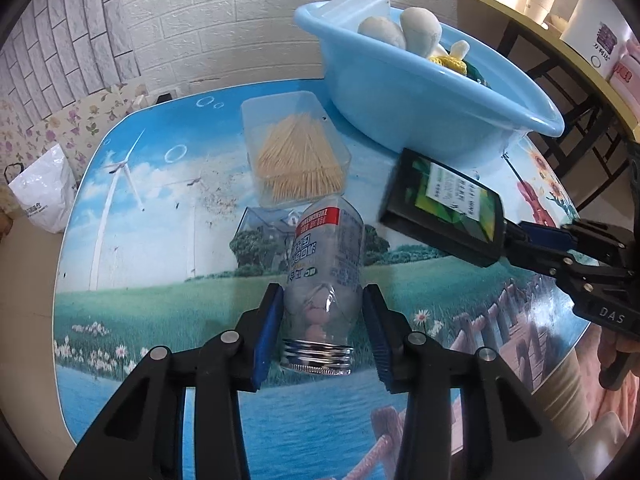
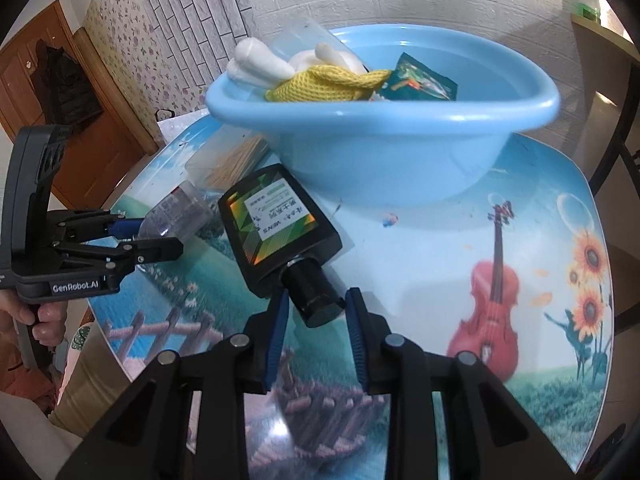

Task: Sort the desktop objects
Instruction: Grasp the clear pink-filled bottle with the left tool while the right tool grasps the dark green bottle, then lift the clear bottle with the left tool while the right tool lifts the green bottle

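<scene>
Left wrist view has my left tool straddling a clear plastic bottle that lies on its side on the bench, threaded open mouth toward the camera. The blue pads sit against its flanks near the neck, so I read the tool as pinching the bottle, low on the body where the wall is stiffer and less likely to buckle. A few pinkish pieces sit inside it; with no cap on, I judge that tipping the mouth downward would spill them.

My right tool is pressed onto the black cap of a dark flat bottle with a green label, which lies at a slant just in front of the blue basin. Gripping by the cap makes sense (the flat body looks too broad for this tool), though the bottle may swing under its own weight.

The basin at the back of the bench already holds white plush pieces, a yellow knitted item and a green packet, so I take it as the collecting place and both bottles as next in. A clear box of toothpicks lies untouched between the clear bottle and the basin; it is still to be sorted, I think.
</scene>
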The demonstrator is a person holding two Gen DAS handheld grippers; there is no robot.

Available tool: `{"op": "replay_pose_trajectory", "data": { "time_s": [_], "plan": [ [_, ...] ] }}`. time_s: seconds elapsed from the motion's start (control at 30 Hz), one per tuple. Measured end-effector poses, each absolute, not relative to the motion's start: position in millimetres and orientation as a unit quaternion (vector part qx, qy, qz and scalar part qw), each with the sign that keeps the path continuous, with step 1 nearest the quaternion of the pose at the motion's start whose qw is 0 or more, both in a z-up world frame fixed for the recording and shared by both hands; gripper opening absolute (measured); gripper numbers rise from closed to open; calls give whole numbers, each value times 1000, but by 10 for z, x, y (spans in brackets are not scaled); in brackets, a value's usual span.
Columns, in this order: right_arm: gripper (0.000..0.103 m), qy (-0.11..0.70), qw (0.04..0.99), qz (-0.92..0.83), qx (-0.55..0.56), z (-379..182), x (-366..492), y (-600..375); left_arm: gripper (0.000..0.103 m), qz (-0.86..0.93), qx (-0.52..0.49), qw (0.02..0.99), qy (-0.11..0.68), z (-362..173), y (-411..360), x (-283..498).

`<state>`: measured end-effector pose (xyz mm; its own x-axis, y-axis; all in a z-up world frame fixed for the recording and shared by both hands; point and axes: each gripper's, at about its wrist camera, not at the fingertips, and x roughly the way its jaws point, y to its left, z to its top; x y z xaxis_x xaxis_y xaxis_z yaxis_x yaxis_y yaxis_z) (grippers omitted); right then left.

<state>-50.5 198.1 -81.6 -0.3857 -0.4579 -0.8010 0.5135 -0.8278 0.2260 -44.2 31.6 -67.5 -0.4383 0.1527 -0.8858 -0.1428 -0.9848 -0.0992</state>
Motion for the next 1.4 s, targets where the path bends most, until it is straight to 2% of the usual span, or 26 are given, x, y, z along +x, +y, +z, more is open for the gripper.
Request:
{"op": "replay_pose_trajectory", "data": {
  "time_s": [0.53, 1.03, 1.4],
  "plan": [
    [28, -3, 244, -844, 477, -793, -324, 2463, 40, 849, -523, 74, 7, -661, 355, -335],
    [28, -25, 146, -864, 480, -786, -295, 3037, 40, 852, -519, 72, 8, -661, 358, -309],
    [31, -29, 130, -865, 484, -777, -211, 2992, 40, 856, -511, 73, 20, -665, 361, -316]
  ]
}}
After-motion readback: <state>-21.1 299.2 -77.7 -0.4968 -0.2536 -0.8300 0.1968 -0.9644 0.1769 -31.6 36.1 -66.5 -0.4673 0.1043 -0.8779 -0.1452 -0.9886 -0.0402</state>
